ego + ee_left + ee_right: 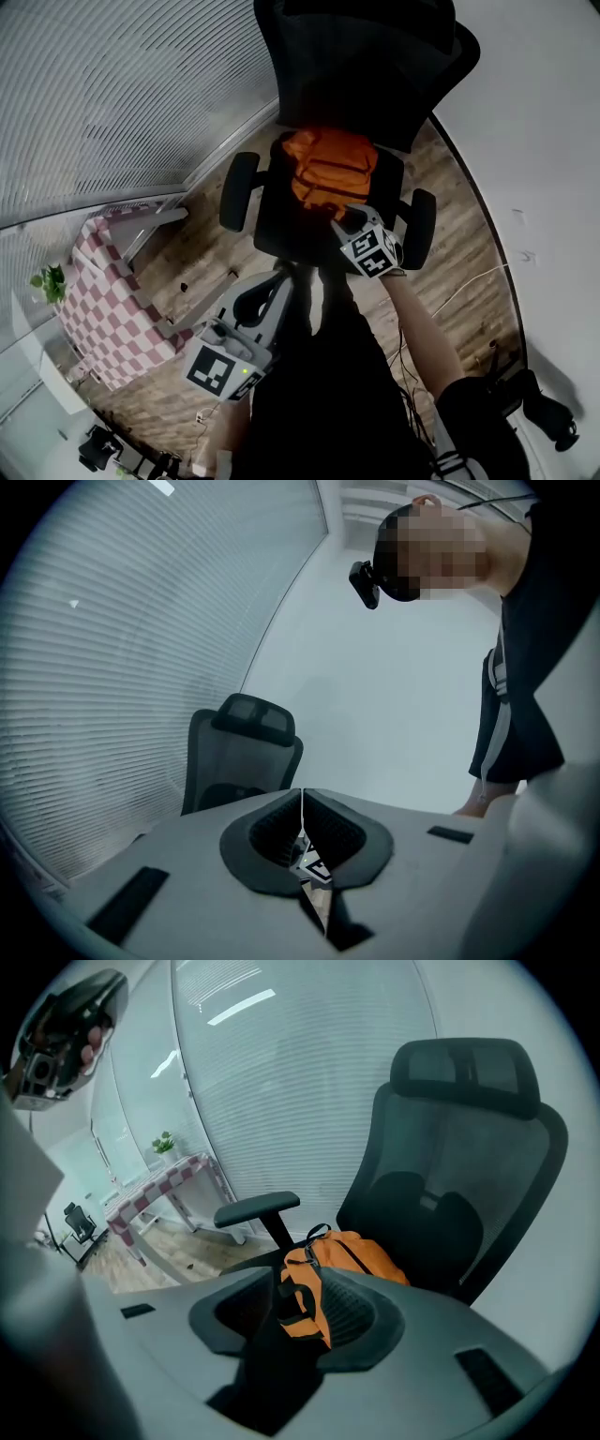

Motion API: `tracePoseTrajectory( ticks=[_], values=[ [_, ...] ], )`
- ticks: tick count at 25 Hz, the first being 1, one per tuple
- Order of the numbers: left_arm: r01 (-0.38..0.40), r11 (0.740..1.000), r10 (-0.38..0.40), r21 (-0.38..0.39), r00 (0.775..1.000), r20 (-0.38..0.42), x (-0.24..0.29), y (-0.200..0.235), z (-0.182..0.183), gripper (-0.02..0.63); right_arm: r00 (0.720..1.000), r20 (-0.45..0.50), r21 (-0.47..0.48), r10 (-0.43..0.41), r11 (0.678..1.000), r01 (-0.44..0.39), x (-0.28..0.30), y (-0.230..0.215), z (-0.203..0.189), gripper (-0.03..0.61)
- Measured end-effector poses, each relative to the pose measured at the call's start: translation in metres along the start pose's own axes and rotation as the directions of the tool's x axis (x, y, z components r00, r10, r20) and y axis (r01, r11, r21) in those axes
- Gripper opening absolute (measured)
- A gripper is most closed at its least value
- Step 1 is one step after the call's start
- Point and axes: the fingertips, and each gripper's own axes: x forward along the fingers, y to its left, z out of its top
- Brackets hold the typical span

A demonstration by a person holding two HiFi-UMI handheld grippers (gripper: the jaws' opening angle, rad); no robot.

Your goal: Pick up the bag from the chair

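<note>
Nearest the person, the left gripper point(302, 808) is held low by the legs, clenched with nothing between its jaws. Just ahead, the right gripper point(298, 1288) reaches over the front of the seat, its jaws pressed on the near, strapped end of the orange bag point(352, 1252). The bag lies on the seat of the black chair point(459, 1176), between the armrests and against the mesh backrest. Farther off, left of the chair on the wood floor, a red-and-white checked tabletop point(103, 300) stands by a small plant point(49, 281) and a wall of blinds point(122, 94).
</note>
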Motion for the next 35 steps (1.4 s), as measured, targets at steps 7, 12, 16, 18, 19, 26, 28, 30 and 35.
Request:
tracePoseTrajectory(
  ticks=[7,12,16,18,19,26,28,30,35],
  values=[
    [-0.015,0.998,0.013,-0.06,0.999,-0.048,0.007,0.008,-0.021,0.034,0.996,-0.082,-0.026,0.028,0.999,-0.03,0.043,-0.004,-0.024,0.176],
    [-0.018,0.998,0.014,-0.056,0.998,-0.065,0.011,0.013,-0.029,0.034,0.988,-0.145,-0.047,0.053,0.997,-0.06,0.07,-0.009,-0.04,0.172],
    [-0.026,0.997,0.021,-0.07,0.997,-0.071,0.011,0.013,-0.031,0.034,0.981,-0.182,-0.065,0.066,0.995,-0.079,0.086,-0.007,-0.05,0.166],
    [-0.031,0.996,0.026,-0.087,0.998,-0.062,0.012,0.012,-0.029,0.034,0.976,-0.204,-0.083,0.072,0.992,-0.091,0.094,-0.007,-0.055,0.156],
    [-0.032,0.995,0.026,-0.091,0.998,-0.058,0.012,0.012,-0.028,0.034,0.973,-0.217,-0.092,0.075,0.991,-0.097,0.098,-0.006,-0.058,0.155],
    [-0.042,0.995,0.037,-0.087,0.998,-0.057,0.005,0.01,-0.031,0.034,0.972,-0.226,-0.08,0.06,0.994,-0.08,0.101,-0.007,-0.064,0.092],
    [-0.04,0.995,0.037,-0.089,0.998,-0.045,0.003,0.009,-0.029,0.034,0.974,-0.219,-0.075,0.049,0.995,-0.067,0.098,-0.007,-0.064,0.087],
    [-0.056,0.994,0.05,-0.097,0.997,-0.057,0.0,0.009,-0.033,0.034,0.977,-0.211,-0.077,0.037,0.996,-0.054,0.095,-0.009,-0.064,0.076],
    [-0.045,0.995,0.042,-0.09,0.999,-0.032,0.0,0.005,-0.029,0.034,0.985,-0.172,-0.086,-0.002,0.996,-0.013,0.086,-0.011,-0.057,0.034]
  ],
)
